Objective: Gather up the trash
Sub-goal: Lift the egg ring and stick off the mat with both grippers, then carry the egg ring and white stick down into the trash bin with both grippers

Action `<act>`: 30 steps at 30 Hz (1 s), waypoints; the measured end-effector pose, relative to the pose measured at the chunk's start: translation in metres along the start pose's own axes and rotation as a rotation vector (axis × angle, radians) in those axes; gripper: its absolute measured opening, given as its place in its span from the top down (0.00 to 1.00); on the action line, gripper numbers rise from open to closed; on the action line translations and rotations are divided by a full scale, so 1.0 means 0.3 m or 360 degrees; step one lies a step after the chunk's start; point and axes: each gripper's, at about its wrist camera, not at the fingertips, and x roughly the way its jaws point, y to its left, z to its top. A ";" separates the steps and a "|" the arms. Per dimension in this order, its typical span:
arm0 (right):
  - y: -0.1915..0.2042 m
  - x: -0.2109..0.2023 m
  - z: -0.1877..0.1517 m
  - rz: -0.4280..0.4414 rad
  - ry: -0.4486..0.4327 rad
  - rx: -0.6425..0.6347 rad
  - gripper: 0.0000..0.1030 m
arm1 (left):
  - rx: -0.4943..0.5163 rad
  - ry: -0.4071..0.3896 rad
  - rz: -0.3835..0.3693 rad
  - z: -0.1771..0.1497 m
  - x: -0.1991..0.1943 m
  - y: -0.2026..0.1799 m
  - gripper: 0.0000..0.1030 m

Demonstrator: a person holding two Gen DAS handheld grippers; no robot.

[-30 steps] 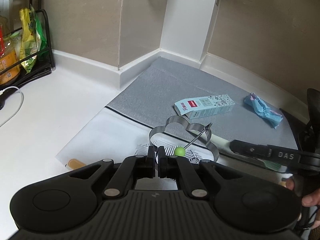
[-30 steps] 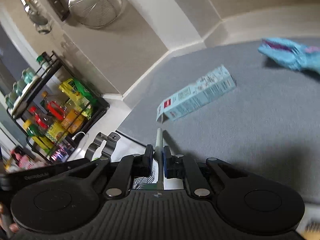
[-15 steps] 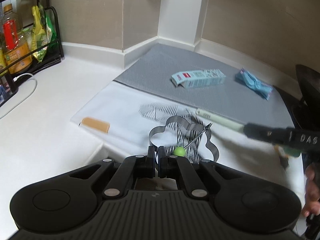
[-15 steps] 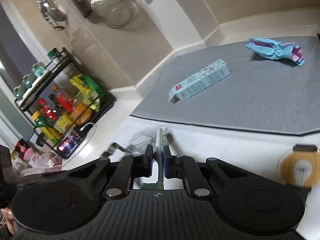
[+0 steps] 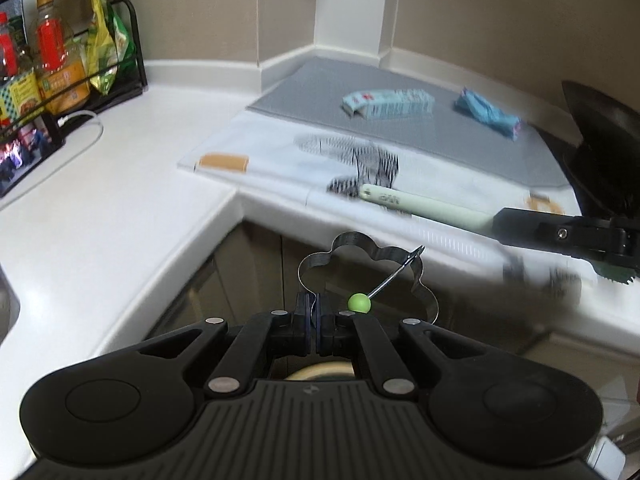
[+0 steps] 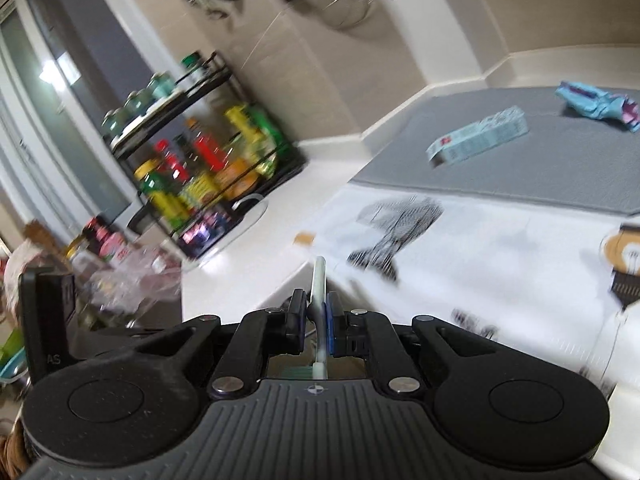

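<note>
left gripper (image 5: 314,312) is pinching the flower-shaped metal ring (image 5: 366,270), right gripper (image 6: 316,312) is clamped on the pale green brush handle (image 6: 319,280). both are past the counter edge, so keep the grips tight. carton (image 5: 388,104) and blue wrapper (image 5: 488,114) are on the grey mat (image 5: 400,140).

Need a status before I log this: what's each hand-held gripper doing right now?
Left hand-held gripper: closed on the metal flower-shaped ring mould.
Right hand-held gripper: closed on the pale green brush handle.
</note>
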 end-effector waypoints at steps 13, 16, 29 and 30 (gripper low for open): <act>0.021 0.089 -0.276 -0.0071 0.0338 -0.0013 0.89 | 0.0039 0.0287 -0.0092 -0.277 0.115 0.006 0.98; -0.022 0.158 -0.339 -0.0130 0.0451 0.0010 0.89 | 0.0060 0.0412 -0.0095 -0.331 0.216 0.005 0.98; -0.235 0.416 -0.558 -0.0368 0.0843 0.0194 0.89 | 0.0060 0.0844 0.0003 -0.515 0.598 -0.003 0.98; -0.238 0.430 -0.566 -0.0370 0.0858 0.0193 0.89 | 0.0067 0.0856 0.0009 -0.520 0.612 -0.007 0.98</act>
